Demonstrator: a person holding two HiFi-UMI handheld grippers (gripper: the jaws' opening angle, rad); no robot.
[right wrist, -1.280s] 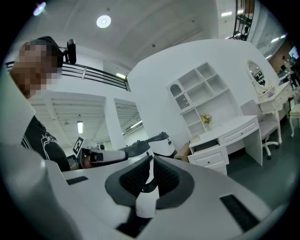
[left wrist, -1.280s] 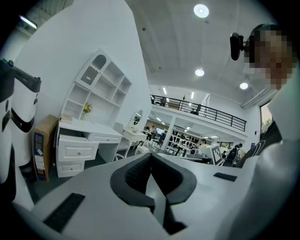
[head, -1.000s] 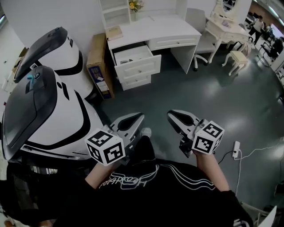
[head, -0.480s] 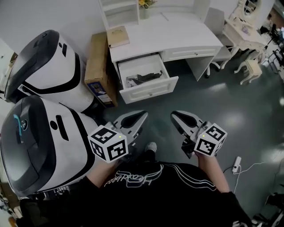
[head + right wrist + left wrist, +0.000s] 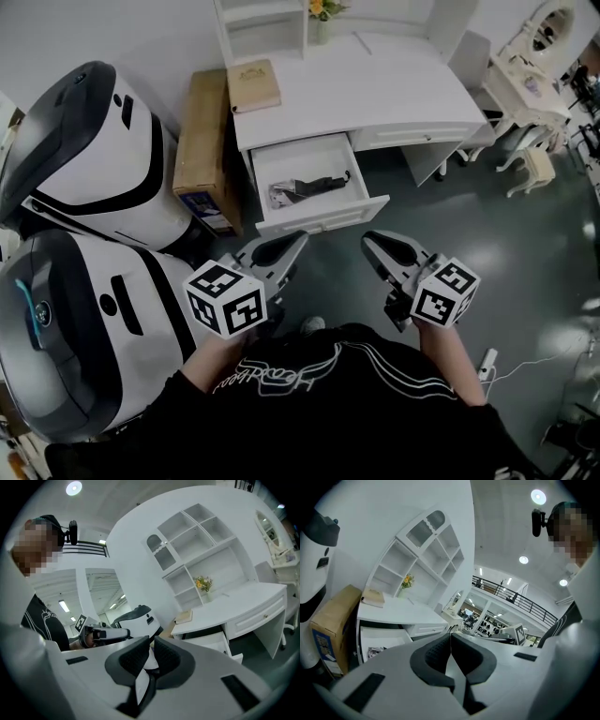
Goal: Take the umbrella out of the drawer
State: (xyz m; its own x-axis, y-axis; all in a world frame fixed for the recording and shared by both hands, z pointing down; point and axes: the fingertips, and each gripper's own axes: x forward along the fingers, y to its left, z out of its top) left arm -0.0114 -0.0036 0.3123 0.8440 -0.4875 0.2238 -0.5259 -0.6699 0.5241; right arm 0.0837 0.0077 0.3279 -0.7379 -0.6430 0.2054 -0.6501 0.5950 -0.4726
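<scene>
A black folded umbrella (image 5: 321, 184) lies inside the open top drawer (image 5: 323, 219) of the white desk (image 5: 375, 84), beside a printed sheet (image 5: 279, 193). My left gripper (image 5: 300, 236) is shut and empty, its tips just short of the drawer front. My right gripper (image 5: 367, 236) is level with it, also shut with nothing in it, to the right of the drawer. In the left gripper view the left gripper (image 5: 450, 635) has its pads pressed together and the drawer (image 5: 389, 637) is ahead to the left. The right gripper (image 5: 151, 641) faces the drawer (image 5: 211, 641).
A tall cardboard box (image 5: 202, 141) stands against the desk's left side. Two large white-and-black rounded machines (image 5: 94, 159) (image 5: 84, 328) fill the left. A book (image 5: 253, 84) lies on the desk. A chair (image 5: 469, 66), a vanity table (image 5: 530, 75) and a floor power strip (image 5: 487, 361) are on the right.
Both grippers and the view have moved forward to the desk. The drawer, far off before, is now just ahead of the jaws and the umbrella shows inside. Both jaws stayed shut.
</scene>
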